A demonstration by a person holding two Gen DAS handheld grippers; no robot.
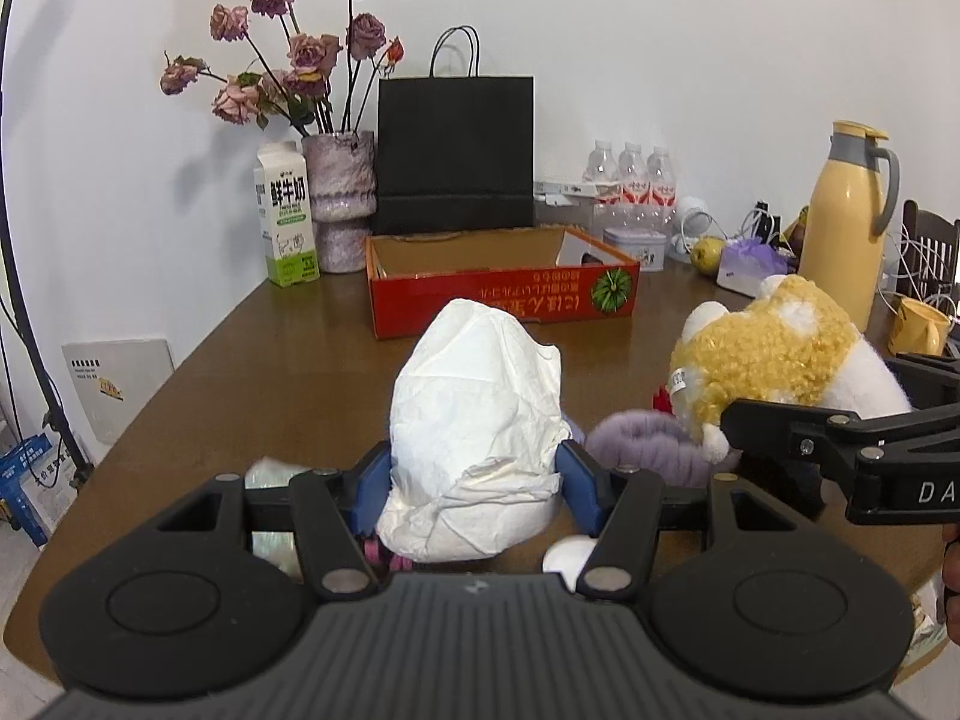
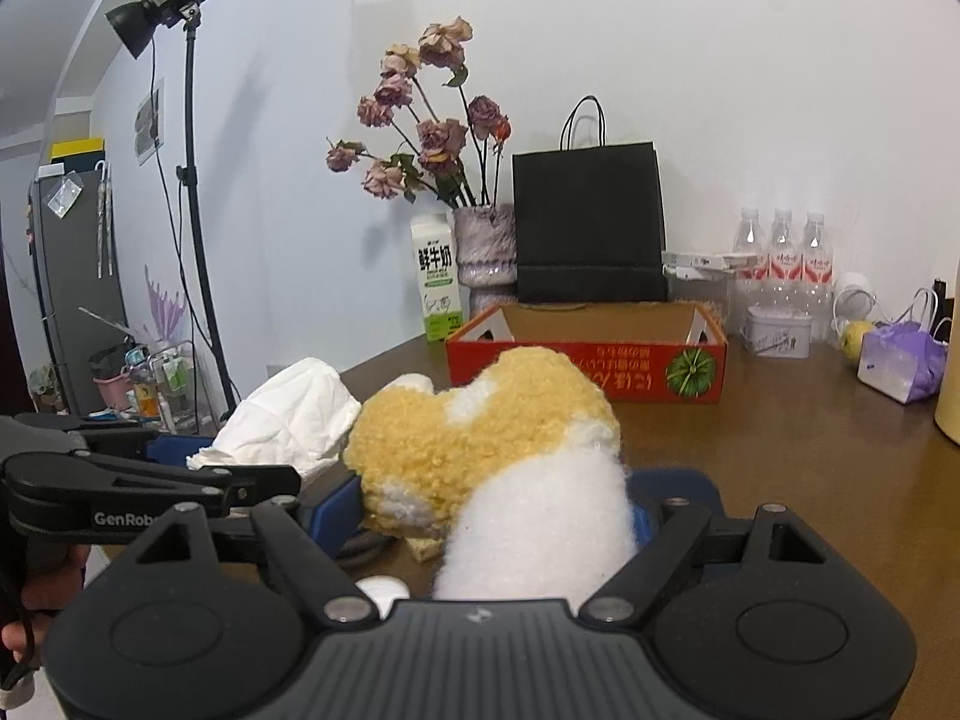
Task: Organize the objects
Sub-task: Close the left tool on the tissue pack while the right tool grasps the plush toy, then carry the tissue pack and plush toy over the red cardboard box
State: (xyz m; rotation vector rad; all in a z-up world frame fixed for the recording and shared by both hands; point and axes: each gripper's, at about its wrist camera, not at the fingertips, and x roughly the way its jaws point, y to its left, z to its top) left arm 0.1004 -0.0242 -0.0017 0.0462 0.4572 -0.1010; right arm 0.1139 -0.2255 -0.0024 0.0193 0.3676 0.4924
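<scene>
Cardboard box: the red cardboard tray (image 1: 503,299) sits mid-table with its top open; brown inner walls show and no contents can be made out; upside-down print and a green melon picture mark its near wall.
Left claw: the left gripper (image 1: 474,480) has its blue pads clamped on a crumpled white paper bundle (image 1: 477,444), raised in front of the tray.
Right claw: the right gripper (image 2: 498,516) is closed on a yellow-and-white plush toy (image 2: 498,456), just beside the bundle.
Vase: a mottled purple vase (image 1: 340,198) holds dried pink roses (image 1: 288,54).
Other containers: a black paper bag (image 1: 455,153) stands behind the tray; a yellow thermos (image 1: 846,216) and a yellow mug (image 1: 918,324) stand at the right.
Writing: the milk carton (image 1: 287,222) reads "鲜牛奶"; the left gripper's side shows "GenRob" in the right wrist view.
Room: bare brown table (image 1: 252,372) lies left of the tray up to the table's left edge.
</scene>
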